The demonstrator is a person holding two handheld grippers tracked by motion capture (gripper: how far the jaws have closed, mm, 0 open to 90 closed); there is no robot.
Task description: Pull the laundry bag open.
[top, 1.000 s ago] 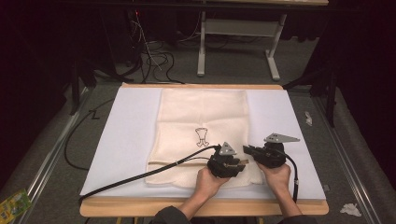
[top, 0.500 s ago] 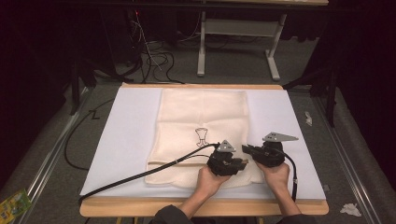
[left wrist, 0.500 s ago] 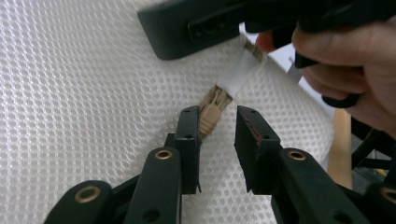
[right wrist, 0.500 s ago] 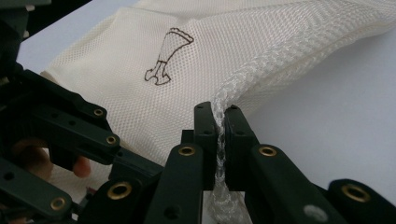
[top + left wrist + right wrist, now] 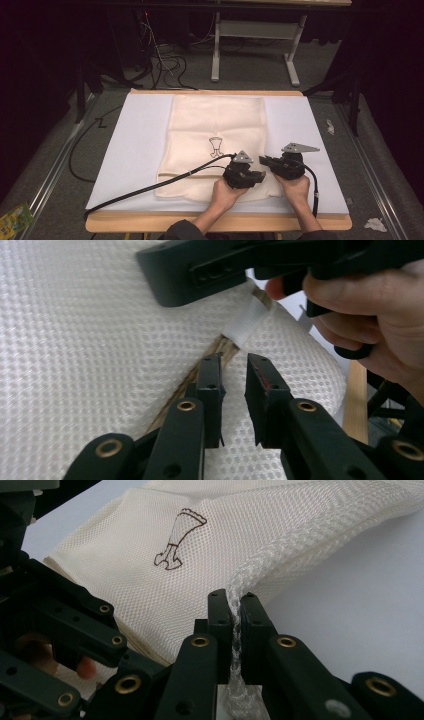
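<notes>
A black cable [image 5: 145,189] is trailing across the white mat [image 5: 135,150] that is covering the wooden counter [image 5: 215,223], running from the near left edge up to the left claw [image 5: 258,176]. In the middle of the mat a cream mesh bag [image 5: 215,125] is lying flat, its long side running away from the person, with a small dark printed emblem [image 5: 215,145] near its centre. In the high view the left claw is sitting over the bag's near right portion, held by the person's left hand [image 5: 225,192]. In the left gripper view the jaws of this claw are standing narrowly apart with nothing between them, hovering just above the mesh where a tan seam line [image 5: 220,347] is running under a short white ribbon tab [image 5: 245,322]; the other claw's black body is reaching in from the top right, just above that tab.

Just beside it to the right, the right claw [image 5: 263,161] is pointing leftward at the bag's right edge, gripped by the right hand [image 5: 295,187], a grey three-cornered plate [image 5: 299,148] riding on top. In the right gripper view its jaws are pinching a white braided drawstring cord [image 5: 252,580], which is rising from between the jaw tips and running along the bag's lifted edge. The emblem is showing on the mesh beyond, and the left claw's black frame is sitting at the lower left of that view, close by.
</notes>
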